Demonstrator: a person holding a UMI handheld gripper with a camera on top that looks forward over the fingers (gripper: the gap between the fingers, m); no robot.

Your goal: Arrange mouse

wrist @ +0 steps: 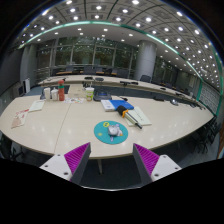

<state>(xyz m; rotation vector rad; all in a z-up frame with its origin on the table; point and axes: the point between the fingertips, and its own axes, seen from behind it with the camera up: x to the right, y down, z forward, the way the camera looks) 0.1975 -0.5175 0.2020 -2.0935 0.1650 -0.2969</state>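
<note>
Gripper view: The gripper (111, 160) hangs above the near edge of a long pale conference table (60, 125) in a large office lit by rows of ceiling spots. Its two fingers, each with a magenta pad (76, 156), stand wide apart, released and holding nothing.

A round teal mouse mat (111, 134) lies on the table just ahead of the fingers, in line with the gap between them. A small white mouse (113, 129) rests on the mat, near its middle.

Beyond the mat lie a blue folder (121, 103) and loose papers (138, 117). Farther beyond the mat and off to its left stand a green-labelled cup (89, 94) and a few boxes (58, 92). Well to the mat's left, more sheets (22, 118) lie at the table's far end.
</note>
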